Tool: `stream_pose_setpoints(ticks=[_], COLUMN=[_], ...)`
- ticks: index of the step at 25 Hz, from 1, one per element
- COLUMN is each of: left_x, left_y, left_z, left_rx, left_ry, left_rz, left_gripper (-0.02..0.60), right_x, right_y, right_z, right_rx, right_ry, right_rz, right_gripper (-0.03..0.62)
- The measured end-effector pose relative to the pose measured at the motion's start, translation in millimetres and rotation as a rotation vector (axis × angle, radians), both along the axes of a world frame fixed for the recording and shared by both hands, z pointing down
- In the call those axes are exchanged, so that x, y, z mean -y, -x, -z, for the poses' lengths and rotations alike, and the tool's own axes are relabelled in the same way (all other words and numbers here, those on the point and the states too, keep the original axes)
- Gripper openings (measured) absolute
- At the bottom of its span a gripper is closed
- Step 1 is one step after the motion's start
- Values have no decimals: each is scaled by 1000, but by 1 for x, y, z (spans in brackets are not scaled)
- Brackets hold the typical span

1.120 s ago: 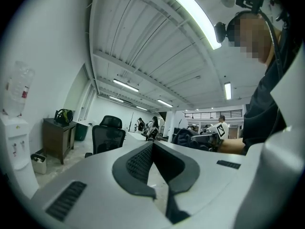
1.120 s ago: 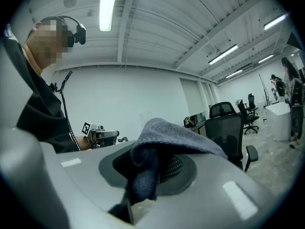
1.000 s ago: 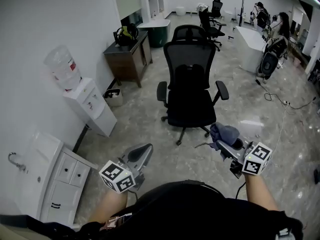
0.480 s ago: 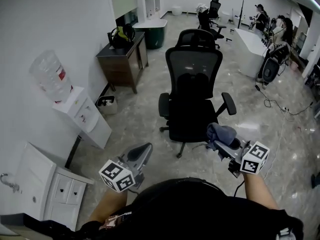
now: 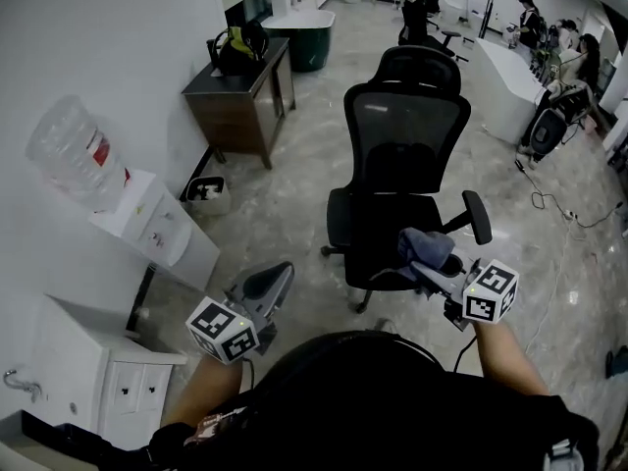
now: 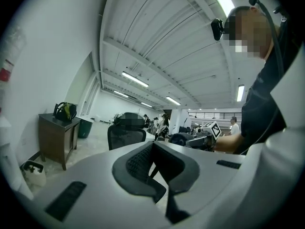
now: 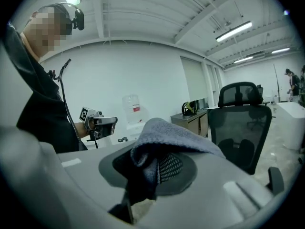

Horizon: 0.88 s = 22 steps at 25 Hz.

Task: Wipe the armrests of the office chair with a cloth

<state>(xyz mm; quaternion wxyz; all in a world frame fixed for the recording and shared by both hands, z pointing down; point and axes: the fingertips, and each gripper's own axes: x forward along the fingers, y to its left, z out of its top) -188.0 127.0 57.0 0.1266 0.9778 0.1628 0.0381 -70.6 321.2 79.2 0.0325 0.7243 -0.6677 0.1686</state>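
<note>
Head view. You hold both grippers out low in front of your body. Your left gripper (image 5: 274, 279) is over bare grey marbled floor (image 5: 285, 189), fingers together, with nothing in them. Your right gripper (image 5: 424, 260) has its fingers closed on a bunched blue-grey terry cloth (image 5: 424, 243). The cloth overlaps the front edge of the seat of the black mesh office chair (image 5: 407, 155). It sits below and inside the padded armrest (image 5: 478, 216) on your right. Contact with the chair is not readable. The other armrest (image 5: 338, 218) is well apart from the cloth. A white water dispenser with a clear bottle (image 5: 71, 155) stands by the wall on your left. A dark wooden cabinet (image 5: 240, 96) is further along that wall.

Left gripper view. The dark ribbed fingers (image 6: 139, 162) meet, and nothing is held between them. Beyond them you can see the chair back (image 6: 125, 136). The right gripper (image 6: 190, 140) is out to the side with the cloth (image 6: 180, 138) at its tip.

Right gripper view. The fingers (image 7: 170, 167) are clamped on the cloth (image 7: 169, 133), which drapes over the top of them. The chair (image 7: 240, 123) stands close ahead, to the right. The left gripper (image 7: 106, 122) is visible at left, and the water dispenser (image 7: 133, 109) is behind it.
</note>
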Motion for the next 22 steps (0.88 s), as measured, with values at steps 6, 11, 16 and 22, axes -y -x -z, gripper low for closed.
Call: stream_pose_setpoints(ticks=[6, 11, 16, 22], left_x=[13, 36, 48, 73], left_y=[-103, -168, -187, -162], left_z=[-38, -54, -88, -158], left_rx=[81, 159, 231, 344], left_ry=[3, 96, 127, 189], left_rz=[143, 340, 417, 416], left_gripper=[-5, -5, -5, -5], right_x=[46, 136, 229, 320], right_y=[-127, -213, -240, -269], right_z=[-72, -144, -240, -364], right_rx=[7, -26, -141, -375], right_ry=[90, 206, 317, 463], right_rz=[200, 447, 619, 564], right_gripper=[78, 78, 79, 80])
